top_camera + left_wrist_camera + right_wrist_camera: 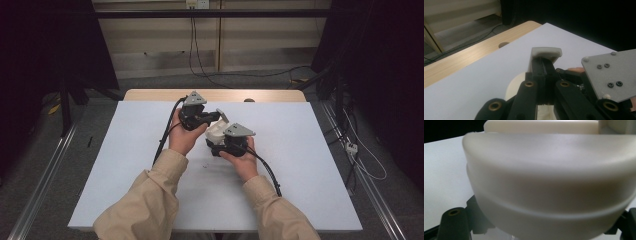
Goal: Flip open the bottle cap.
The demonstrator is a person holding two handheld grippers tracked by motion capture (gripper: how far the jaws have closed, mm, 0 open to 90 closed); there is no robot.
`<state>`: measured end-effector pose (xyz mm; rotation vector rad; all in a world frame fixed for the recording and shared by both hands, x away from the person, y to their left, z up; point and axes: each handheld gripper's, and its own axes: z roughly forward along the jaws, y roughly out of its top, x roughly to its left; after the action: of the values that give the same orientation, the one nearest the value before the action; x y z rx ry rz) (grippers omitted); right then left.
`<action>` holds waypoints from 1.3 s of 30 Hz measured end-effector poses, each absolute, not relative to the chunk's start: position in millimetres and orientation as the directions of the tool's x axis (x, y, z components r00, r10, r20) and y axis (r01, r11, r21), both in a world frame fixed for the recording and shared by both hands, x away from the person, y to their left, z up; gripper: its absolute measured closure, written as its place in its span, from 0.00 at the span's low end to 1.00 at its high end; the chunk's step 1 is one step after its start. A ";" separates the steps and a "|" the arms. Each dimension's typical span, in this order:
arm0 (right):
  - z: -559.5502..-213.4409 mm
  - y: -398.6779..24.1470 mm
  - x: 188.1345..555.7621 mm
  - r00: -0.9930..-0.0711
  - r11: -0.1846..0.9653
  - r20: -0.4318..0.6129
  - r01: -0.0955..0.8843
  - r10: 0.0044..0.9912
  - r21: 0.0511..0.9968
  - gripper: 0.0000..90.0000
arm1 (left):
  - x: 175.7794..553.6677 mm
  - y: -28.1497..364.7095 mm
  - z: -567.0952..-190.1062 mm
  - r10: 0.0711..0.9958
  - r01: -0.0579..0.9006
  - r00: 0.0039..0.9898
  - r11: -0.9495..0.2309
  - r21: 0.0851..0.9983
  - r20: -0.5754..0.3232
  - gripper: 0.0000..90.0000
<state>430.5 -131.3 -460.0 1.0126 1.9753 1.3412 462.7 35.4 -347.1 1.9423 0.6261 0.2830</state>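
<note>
A cream-white hinged case [215,132] is held just above the middle of the white table top [300,165]. My left gripper [216,117] comes in from the left and is shut on the raised lid [546,52], whose edge sticks out past the closed fingertips [544,65]. My right gripper [221,144] grips the case's rounded base [544,182] from the near side, the black jaws flanking it at the picture's lower corners. That gripper's grey plate [611,72] shows close by in the left gripper view.
A white sheet covers the table, with a wooden strip [150,95] and a round cable hole [503,45] along the far edge. Cables [270,172] trail from both grippers toward the person. Black stands and floor cables surround the table.
</note>
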 end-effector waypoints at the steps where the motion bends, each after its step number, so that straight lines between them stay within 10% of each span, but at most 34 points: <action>1: -459.9 -131.4 430.6 -0.571 0.221 -0.021 0.282 0.821 0.934 0.21 | 462.5 34.8 -346.7 0.546 0.306 0.834 -0.335 0.891 -0.082 1.00; 39: -460.0 -131.6 430.9 -0.569 0.221 -0.023 0.282 0.822 0.934 0.21 | 473.9 17.9 -343.3 0.554 0.304 0.830 -0.343 0.889 -0.070 1.00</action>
<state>430.9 -131.6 -460.0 1.0141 1.9733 1.3399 473.9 17.9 -343.3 1.9520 0.6378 0.2957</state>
